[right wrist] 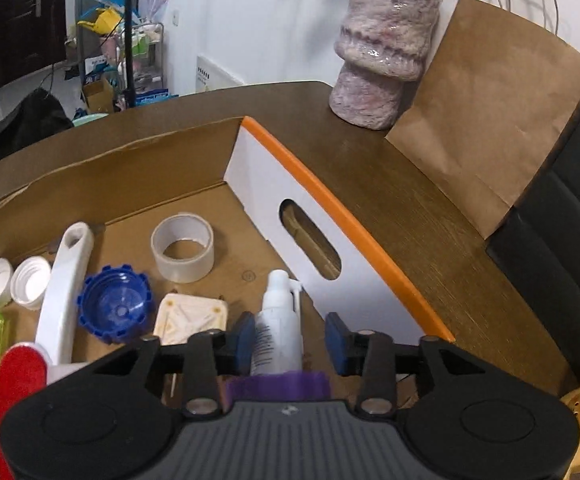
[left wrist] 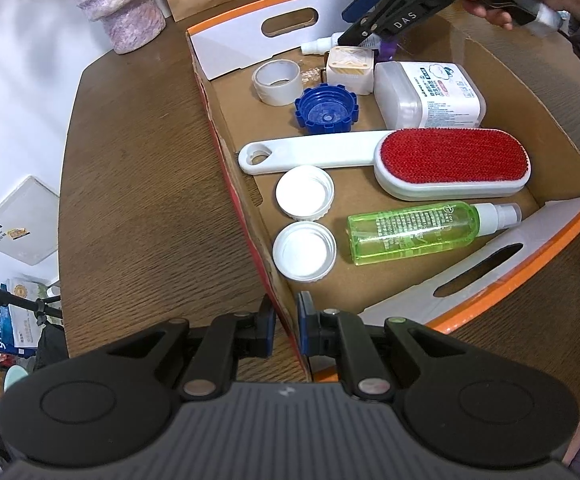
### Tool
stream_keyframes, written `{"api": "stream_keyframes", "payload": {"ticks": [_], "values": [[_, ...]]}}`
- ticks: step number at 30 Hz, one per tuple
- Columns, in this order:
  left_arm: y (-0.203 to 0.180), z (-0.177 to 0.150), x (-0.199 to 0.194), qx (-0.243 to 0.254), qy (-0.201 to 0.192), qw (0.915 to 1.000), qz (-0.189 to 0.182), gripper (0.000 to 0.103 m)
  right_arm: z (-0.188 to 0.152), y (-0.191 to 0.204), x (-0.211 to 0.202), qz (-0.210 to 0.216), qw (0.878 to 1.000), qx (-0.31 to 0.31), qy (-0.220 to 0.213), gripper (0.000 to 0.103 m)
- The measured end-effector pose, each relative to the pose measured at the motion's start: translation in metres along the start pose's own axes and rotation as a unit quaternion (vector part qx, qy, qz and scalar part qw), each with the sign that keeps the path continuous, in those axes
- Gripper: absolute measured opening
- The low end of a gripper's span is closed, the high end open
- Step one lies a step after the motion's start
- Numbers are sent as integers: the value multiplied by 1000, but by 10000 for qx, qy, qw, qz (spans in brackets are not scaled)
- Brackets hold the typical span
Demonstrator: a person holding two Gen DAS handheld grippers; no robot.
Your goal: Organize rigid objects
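Observation:
An open cardboard box (left wrist: 226, 128) with orange-edged white ends lies on the wooden table. Inside are a tape roll (left wrist: 277, 81), a blue cap (left wrist: 326, 109), a red lint brush (left wrist: 451, 164), two white lids (left wrist: 305, 191), a green spray bottle (left wrist: 413, 231), a white wipes tub (left wrist: 429, 94) and a cream square piece (left wrist: 349, 65). My left gripper (left wrist: 286, 326) is shut on the box's near side wall. My right gripper (right wrist: 290, 338) is open above a white spray bottle (right wrist: 278, 320) lying at the box's far end; it also shows in the left wrist view (left wrist: 359, 6).
A pink-grey vase (right wrist: 385, 48) and a brown paper bag (right wrist: 493, 120) stand on the table (left wrist: 138, 200) beyond the box. A purple item (right wrist: 278, 386) lies under my right gripper. A dark chair back (right wrist: 561, 248) is at the right.

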State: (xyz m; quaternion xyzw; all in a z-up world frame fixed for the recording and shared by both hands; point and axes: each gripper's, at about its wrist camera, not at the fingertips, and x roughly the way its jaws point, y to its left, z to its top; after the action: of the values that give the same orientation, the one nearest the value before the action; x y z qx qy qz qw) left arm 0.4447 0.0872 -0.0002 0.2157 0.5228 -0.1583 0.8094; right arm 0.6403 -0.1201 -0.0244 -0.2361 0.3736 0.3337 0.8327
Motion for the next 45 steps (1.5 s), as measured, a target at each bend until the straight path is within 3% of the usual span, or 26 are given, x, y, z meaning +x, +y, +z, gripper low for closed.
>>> {"api": "stream_keyframes", "payload": {"ticks": [10,19,23,26,28,31,34,37,39,41,43,45], "values": [[1,0,0,-34,-26,10000,-1,11,-1,-4,-11,-88,9998,92,-123,48],[2,7,4,-315,-311,9990,-43,10,-40,2,-85,-223,9947,513,-862,54],[-8,27,23,-399,-438,9981,137,8,-67,1,-125,-450,9874,907,-1220,56],[-20,43,46,-488,-541,9968,315,9,-91,-1,-154,-710,9773,1269,-1543,64],[-19,54,52,-756,-721,9944,126,8,-112,-1,-172,-891,9668,1576,-1802,65],[-25,67,57,-1158,-991,9883,-7,5,-144,8,-192,-1244,9499,1941,-2108,66],[-36,73,60,-1686,-1224,9779,-173,4,-176,21,-203,-1652,9312,2274,-2323,79],[-53,76,61,-2083,-1489,9666,80,5,-200,38,-205,-1821,9175,2606,-2389,81],[-67,75,58,-2061,-1720,9631,190,8,-210,51,-203,-1911,9112,2734,-2416,85],[-79,68,53,-1967,-2035,9577,515,20,-218,72,-206,-2092,9075,2726,-2416,90],[-90,49,34,-2088,-2535,9403,896,53,-227,94,-213,-2219,9043,2720,-2427,92],[-103,25,8,-2149,-3014,9244,920,54,-239,120,-226,-2218,8991,2798,-2533,93]]}}
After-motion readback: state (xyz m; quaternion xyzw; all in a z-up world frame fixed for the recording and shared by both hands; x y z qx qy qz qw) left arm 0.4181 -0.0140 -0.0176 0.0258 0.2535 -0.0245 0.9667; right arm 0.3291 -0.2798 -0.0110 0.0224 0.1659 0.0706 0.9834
